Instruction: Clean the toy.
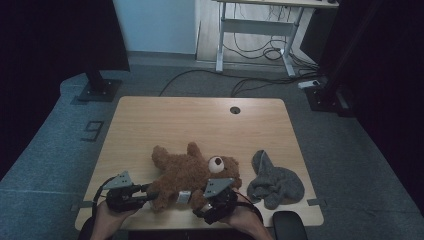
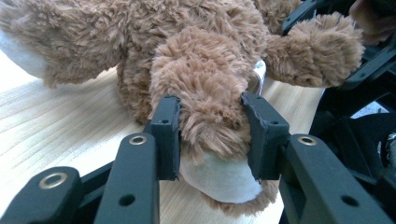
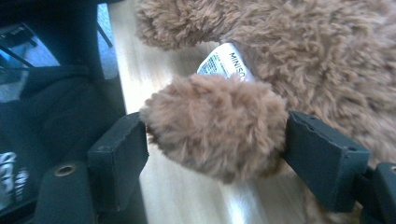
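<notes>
A grey carpeted floor is seen around the wooden surface. A brown teddy bear is laid at its near edge, a grey garment to the right. One paw is clamped by the left tongs; another paw is flanked by the right tongs, spread wide, grip uncertain.

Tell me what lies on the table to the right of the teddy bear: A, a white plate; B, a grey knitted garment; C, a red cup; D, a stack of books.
B: in the high view a crumpled grey knitted garment lies on the wooden table just right of the brown teddy bear.
</notes>
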`<state>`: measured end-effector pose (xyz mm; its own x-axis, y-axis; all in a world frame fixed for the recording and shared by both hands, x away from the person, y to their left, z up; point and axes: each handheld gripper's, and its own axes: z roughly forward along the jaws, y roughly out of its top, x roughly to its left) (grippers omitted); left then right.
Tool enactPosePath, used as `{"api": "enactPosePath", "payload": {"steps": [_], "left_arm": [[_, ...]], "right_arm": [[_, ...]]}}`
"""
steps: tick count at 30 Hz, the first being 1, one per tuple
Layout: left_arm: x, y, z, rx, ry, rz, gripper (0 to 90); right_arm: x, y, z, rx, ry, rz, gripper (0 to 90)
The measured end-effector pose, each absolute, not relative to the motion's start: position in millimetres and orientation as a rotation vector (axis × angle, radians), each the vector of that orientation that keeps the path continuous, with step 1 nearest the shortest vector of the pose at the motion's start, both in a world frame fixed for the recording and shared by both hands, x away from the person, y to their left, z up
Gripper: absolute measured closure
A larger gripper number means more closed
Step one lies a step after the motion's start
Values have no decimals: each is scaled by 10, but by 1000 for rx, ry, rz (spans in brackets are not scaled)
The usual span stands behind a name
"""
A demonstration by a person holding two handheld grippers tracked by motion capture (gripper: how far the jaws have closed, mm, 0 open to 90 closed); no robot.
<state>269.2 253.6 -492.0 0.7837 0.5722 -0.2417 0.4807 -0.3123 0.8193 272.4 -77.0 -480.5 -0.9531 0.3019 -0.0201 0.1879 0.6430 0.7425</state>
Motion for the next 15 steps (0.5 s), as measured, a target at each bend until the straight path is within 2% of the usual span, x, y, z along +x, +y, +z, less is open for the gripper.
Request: {"api": "enactPosePath", "payload": {"steps": [2, 5, 8, 11, 15], "left_arm": [[2693, 2536, -4925, 1966, 792, 112, 597], [2694, 2534, -4928, 1966, 791, 113, 594], [2680, 2538, -4932, 1962, 787, 128, 569], [2655, 2554, -4918, 1970, 776, 166, 529], [2578, 2580, -4833, 1997, 766, 261, 444]], "right_arm": [[2730, -735, -4827, 393, 2695, 1184, 304], [2722, -718, -4829, 374, 2674, 1192, 479], [2724, -728, -4779, 385, 2652, 1196, 602], [2767, -766, -4721, 411, 2642, 1243, 659], [2828, -788, -4648, 445, 2623, 1278, 691]]}}
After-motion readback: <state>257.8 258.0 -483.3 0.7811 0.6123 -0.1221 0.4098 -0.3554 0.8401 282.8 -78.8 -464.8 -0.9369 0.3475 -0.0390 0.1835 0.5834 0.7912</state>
